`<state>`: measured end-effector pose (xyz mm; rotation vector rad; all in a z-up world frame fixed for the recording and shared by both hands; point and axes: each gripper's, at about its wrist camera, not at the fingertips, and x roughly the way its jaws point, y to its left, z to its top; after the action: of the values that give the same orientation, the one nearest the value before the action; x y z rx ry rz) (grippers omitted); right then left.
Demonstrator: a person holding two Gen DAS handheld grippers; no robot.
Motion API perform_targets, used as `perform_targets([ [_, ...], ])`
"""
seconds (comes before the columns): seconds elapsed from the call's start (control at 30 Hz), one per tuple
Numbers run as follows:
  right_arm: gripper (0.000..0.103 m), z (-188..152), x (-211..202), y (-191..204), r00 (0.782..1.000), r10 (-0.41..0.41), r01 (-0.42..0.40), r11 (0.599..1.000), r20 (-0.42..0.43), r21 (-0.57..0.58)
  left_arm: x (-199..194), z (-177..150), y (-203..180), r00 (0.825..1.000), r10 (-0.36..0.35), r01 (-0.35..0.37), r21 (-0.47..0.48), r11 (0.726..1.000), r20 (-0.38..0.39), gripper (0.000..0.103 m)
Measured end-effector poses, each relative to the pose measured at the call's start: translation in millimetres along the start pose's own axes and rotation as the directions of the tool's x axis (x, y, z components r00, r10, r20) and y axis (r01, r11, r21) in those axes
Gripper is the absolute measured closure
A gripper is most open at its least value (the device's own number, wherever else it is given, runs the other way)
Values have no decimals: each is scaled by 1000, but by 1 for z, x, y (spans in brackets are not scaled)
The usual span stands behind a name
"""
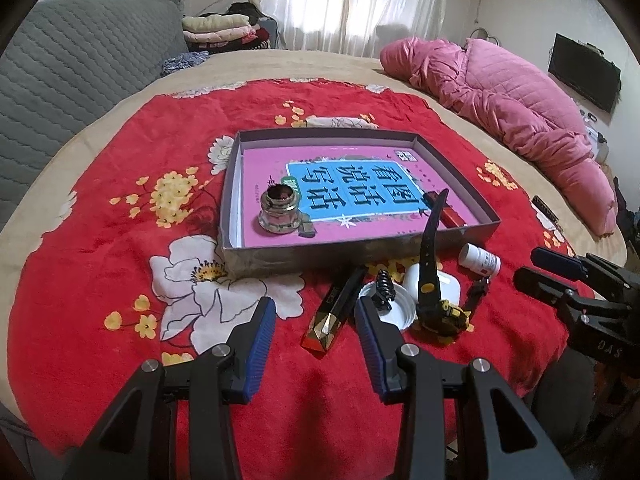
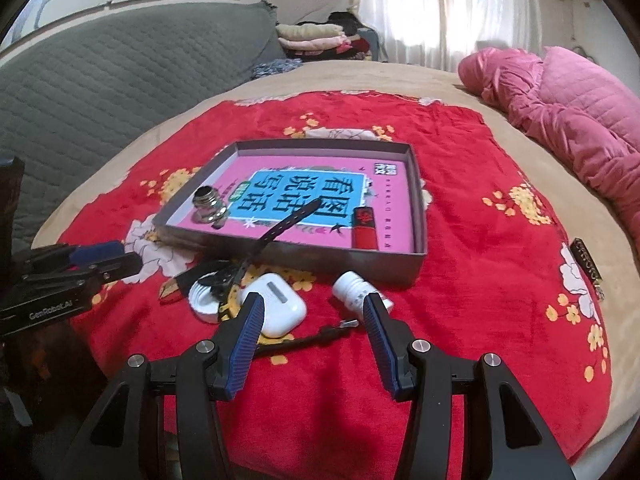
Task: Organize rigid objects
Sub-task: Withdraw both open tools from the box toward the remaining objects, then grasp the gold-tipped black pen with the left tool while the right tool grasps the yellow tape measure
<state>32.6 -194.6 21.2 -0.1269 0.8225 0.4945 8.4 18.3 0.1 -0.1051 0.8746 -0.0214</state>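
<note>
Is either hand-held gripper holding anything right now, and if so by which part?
Nothing is held. The left hand-held gripper and the right hand-held gripper both hang open above the red blanket, with no item between their pads.

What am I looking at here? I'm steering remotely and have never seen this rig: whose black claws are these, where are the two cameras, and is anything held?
No robot arm: a person carries a two-finger gripper in each hand, each with a fisheye camera looking along its fingers. One picture is from the left gripper, the other from the right gripper. Both stand open and hold nothing.

Below is a red floral blanket on a bed. A shallow grey box holds a pink book, a glass ink bottle and a red case. In front lie a white earbud case, a small white bottle, a watch, a white lid and a black-and-gold stick.
</note>
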Motion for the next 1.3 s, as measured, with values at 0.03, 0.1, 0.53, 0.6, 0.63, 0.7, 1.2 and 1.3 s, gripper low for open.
perform_targets([
  [0.03, 50, 0, 1, 2, 1000, 5, -5, 1000, -4, -7, 1, -1, -1, 1000, 0, 0, 4, 1000, -3, 62],
  [0.1, 50, -1, 2, 7, 1000, 17, -17, 1000, -8, -24, 2, -1, -2, 1000, -2, 2, 8, 1000, -8, 62],
  [0.53, 50, -9, 16, 29, 996, 66, -72, 992, -59, -102, 19, -9, -4, 997, -14, 16, 29, 999, -71, 62],
  [0.6, 50, -10, 18, 32, 995, 71, -78, 990, -67, -115, 21, -10, -4, 997, -15, 17, 32, 999, -77, 62],
  [0.63, 50, -11, 19, 33, 995, 75, -83, 989, -72, -119, 21, -10, -4, 997, -15, 18, 34, 999, -79, 62],
  [0.7, 50, -11, 21, 35, 993, 86, -95, 987, -80, -127, 23, -11, -4, 996, -16, 19, 37, 999, -83, 62],
  [1.2, 54, -14, 49, 54, 989, 94, -116, 971, -111, -207, 41, -14, -4, 992, -18, 23, 47, 999, -122, 62],
  [1.3, 62, -15, 54, 57, 988, 103, -128, 967, -119, -222, 45, -13, -3, 992, -15, 21, 47, 999, -124, 62],
])
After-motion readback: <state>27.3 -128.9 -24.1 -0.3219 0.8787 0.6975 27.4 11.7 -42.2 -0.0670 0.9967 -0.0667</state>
